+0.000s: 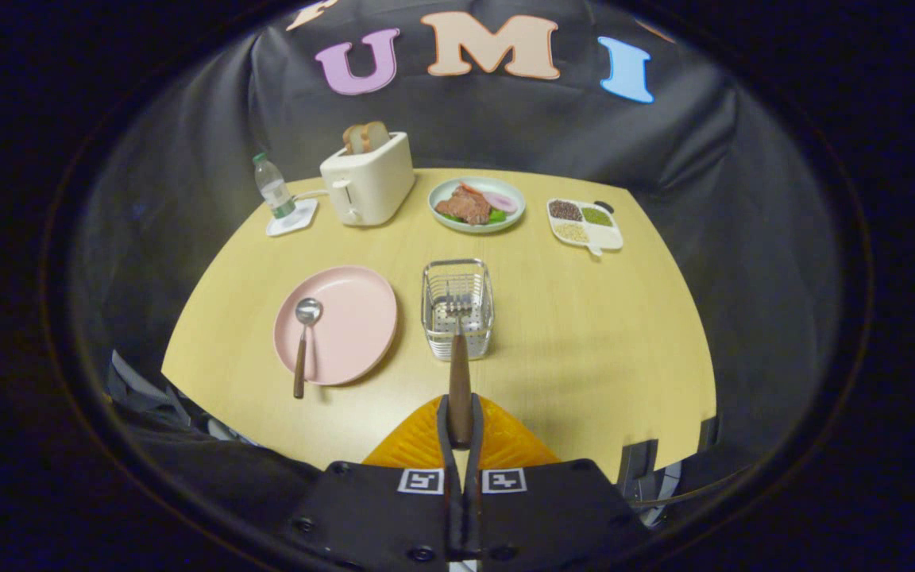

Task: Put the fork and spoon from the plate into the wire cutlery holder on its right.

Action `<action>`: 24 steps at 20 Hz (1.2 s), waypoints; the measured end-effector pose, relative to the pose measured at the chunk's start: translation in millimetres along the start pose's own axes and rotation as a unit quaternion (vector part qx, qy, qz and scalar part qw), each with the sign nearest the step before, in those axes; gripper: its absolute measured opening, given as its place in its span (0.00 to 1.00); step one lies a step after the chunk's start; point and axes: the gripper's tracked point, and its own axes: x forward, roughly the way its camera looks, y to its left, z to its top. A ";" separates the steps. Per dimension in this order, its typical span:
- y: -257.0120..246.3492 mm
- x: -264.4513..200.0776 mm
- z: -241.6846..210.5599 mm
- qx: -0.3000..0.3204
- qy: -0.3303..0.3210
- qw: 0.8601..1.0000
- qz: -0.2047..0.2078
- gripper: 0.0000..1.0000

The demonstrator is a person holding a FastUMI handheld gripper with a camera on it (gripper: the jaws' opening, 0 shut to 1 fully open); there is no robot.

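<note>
My gripper is shut on the brown wooden handle of the fork. The fork points forward, and its metal tines hang over the open top of the wire cutlery holder just ahead of the fingers. Left of the holder lies the pink plate. The spoon rests on the plate's left side, bowl away from me, its wooden handle sticking out over the near rim.
At the back of the round wooden table stand a water bottle, a cream toaster with bread, a plate of food and a divided dish of grains.
</note>
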 end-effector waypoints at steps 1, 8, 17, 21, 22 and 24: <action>0.2 2.7 1.3 0.001 0.010 1.000 0.002 0.03; 2.8 31.0 10.6 -0.024 0.047 0.999 -0.005 0.04; 10.8 35.3 25.2 0.004 0.014 1.000 0.010 0.59; 11.2 28.9 28.8 0.006 -0.017 1.000 0.003 1.00; 11.4 27.3 29.0 0.008 -0.026 1.000 -0.001 1.00; 17.4 21.9 30.7 0.018 -0.051 0.999 -0.001 1.00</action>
